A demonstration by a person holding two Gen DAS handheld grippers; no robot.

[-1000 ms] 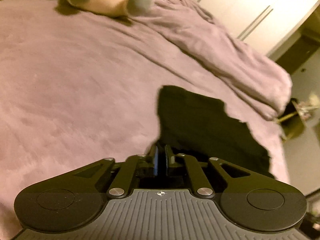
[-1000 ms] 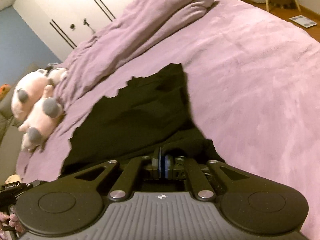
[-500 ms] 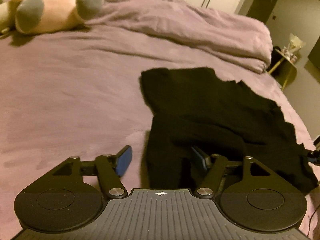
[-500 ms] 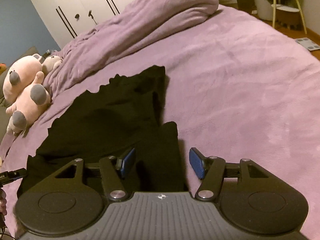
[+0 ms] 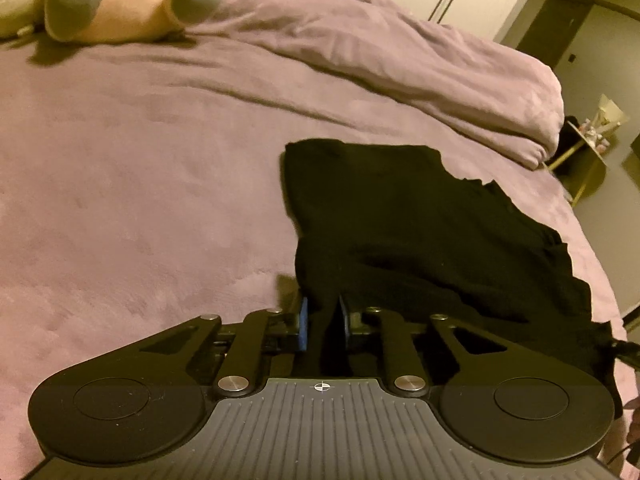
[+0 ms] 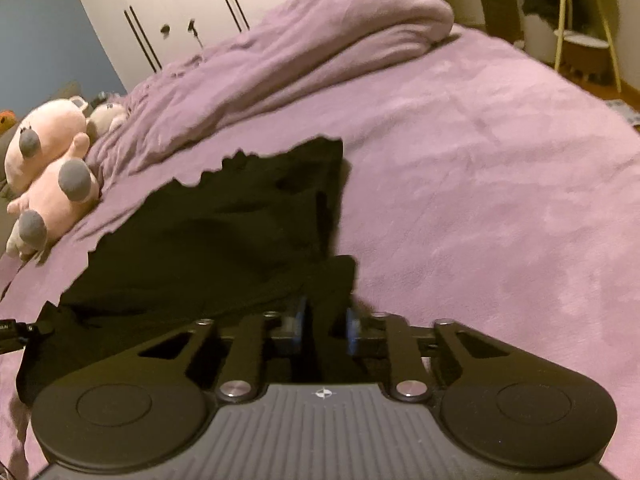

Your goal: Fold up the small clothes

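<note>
The black garment point(image 5: 420, 232) lies flat on the purple bed point(image 5: 140, 184). In the left wrist view it fills the centre and the lower right of the frame; in the right wrist view point(image 6: 224, 236) it fills the centre and the lower left. Its long axis runs across the bed from one hand-held gripper to the other. The far edge is jagged and points to the rolled purple duvet point(image 5: 400, 52), which lies near the garment but apart from it.

The left hand-held gripper point(image 5: 324, 322) is at the near left corner of the garment. Its blue pads are close together, with a fold of black cloth between them, so it is clamped on the garment. The right hand-held gripper point(image 6: 324, 322) is at the near right corner, and its pads also grip a fold of the cloth.

To the left of the garment in the left wrist view there is a wide bare part of the bed. To the right of it in the right wrist view the bed is also bare up to its edge. A pink plush toy point(image 5: 120, 0) lies in the upper left of the frame, well apart from the garment. A white wardrobe point(image 6: 168, 12) stands behind the duvet.
</note>
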